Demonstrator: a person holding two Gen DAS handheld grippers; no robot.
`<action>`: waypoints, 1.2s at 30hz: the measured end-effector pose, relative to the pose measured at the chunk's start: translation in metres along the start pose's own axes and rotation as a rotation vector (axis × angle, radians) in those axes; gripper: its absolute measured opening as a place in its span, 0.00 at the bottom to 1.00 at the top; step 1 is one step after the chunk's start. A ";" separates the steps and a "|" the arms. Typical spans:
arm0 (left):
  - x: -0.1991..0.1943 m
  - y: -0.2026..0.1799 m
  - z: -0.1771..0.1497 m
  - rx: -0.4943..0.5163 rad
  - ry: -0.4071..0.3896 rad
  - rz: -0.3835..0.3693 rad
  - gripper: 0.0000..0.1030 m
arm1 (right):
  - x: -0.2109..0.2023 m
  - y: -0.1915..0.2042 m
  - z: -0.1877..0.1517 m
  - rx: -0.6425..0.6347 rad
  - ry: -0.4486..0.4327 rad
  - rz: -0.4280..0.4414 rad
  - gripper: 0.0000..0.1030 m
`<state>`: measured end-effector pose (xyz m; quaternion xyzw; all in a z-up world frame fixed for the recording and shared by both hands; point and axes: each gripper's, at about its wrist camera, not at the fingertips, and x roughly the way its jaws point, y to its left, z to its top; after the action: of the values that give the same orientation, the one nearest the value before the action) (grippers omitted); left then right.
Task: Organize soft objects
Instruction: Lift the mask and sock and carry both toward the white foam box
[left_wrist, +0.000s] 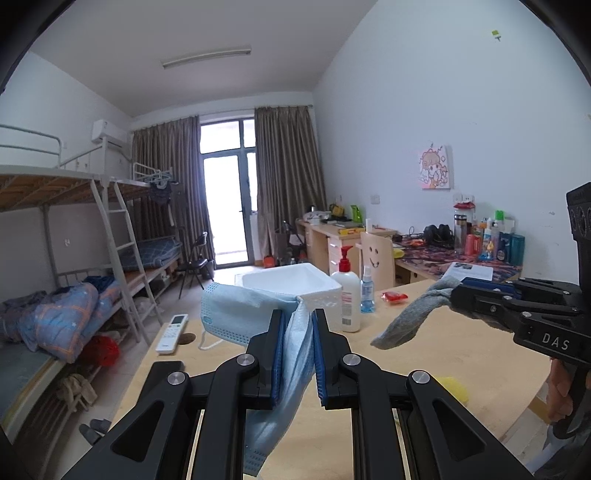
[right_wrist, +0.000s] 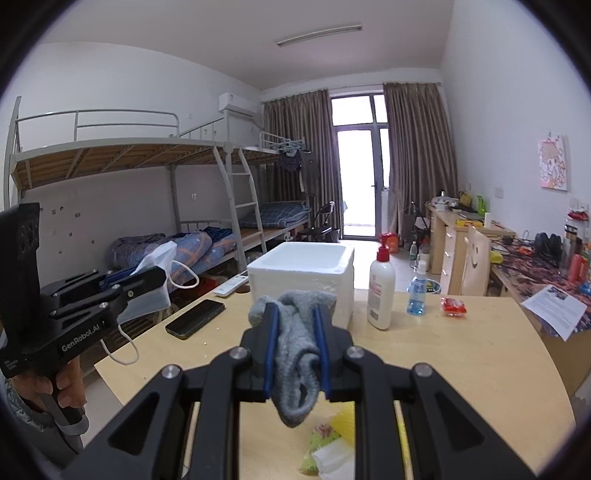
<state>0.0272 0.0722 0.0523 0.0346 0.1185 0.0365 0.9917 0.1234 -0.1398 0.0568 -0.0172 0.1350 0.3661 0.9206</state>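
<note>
My left gripper is shut on a light blue face mask, which hangs above the wooden table and droops below the pads. In the right wrist view the same mask shows at the left, clamped in the left gripper. My right gripper is shut on a grey sock that bunches between the blue pads and dangles under them. The left wrist view has the sock trailing from the right gripper. A white foam box stands open just beyond both grippers.
On the table are a lotion pump bottle, a small blue spray bottle, a red packet, a black phone and a white remote. Yellow and green items lie below the right gripper. Bunk beds fill the left, desks the right.
</note>
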 end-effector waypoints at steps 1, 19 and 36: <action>0.003 0.002 0.000 -0.004 0.005 0.001 0.15 | 0.001 0.001 0.002 -0.003 0.001 0.003 0.22; 0.046 0.029 0.021 -0.017 0.032 -0.017 0.15 | 0.043 0.002 0.028 -0.023 0.058 0.002 0.22; 0.092 0.051 0.051 -0.032 0.056 -0.046 0.15 | 0.086 -0.002 0.076 -0.047 0.083 -0.007 0.22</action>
<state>0.1254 0.1274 0.0841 0.0150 0.1464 0.0166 0.9890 0.2023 -0.0737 0.1075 -0.0547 0.1645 0.3651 0.9147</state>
